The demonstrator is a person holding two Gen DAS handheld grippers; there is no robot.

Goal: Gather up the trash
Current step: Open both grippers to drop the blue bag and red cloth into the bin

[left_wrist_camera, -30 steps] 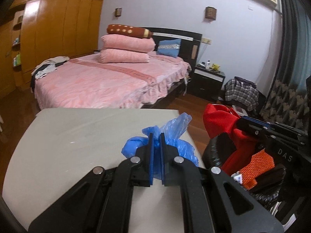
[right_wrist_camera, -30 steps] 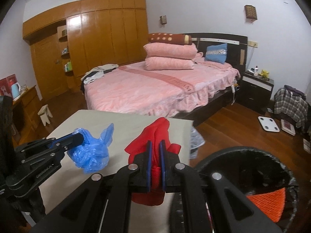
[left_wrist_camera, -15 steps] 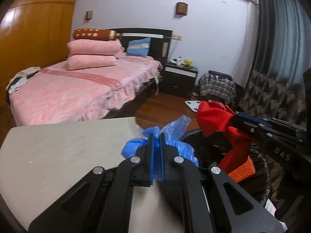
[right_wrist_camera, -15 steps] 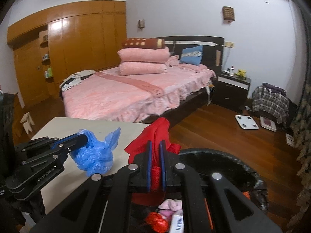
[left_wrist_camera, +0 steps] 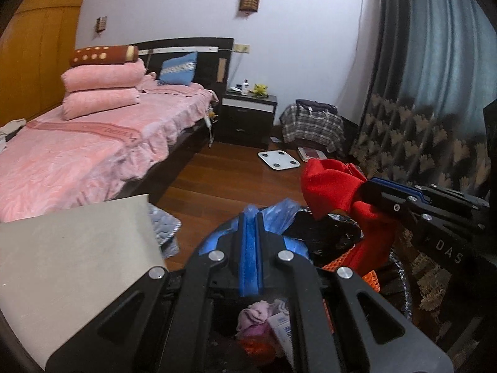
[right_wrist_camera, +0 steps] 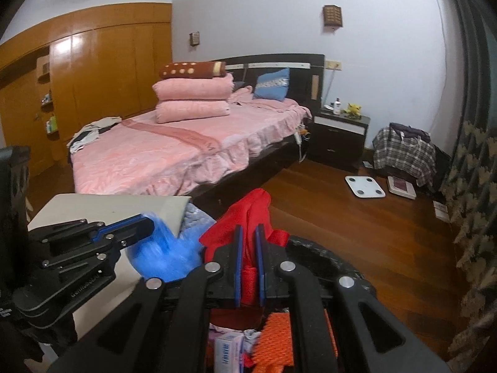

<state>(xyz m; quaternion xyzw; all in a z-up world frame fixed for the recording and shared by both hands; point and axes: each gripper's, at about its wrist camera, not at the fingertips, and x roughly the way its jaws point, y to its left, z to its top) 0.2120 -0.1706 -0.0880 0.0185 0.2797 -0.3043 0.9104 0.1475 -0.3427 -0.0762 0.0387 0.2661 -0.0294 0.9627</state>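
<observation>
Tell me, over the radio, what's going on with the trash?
Left gripper shut on blue bag. Right gripper shut on red cloth. Both over black bin. Nothing blocking.

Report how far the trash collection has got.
Done: the black-lined bin already holds an orange net, a small carton and pink scraps. In hand: the left tongs are shut on a blue plastic bag, the right tongs on a red cloth, both at the bin's mouth. Left: let both go. The visible part of the table shows nothing more.
</observation>
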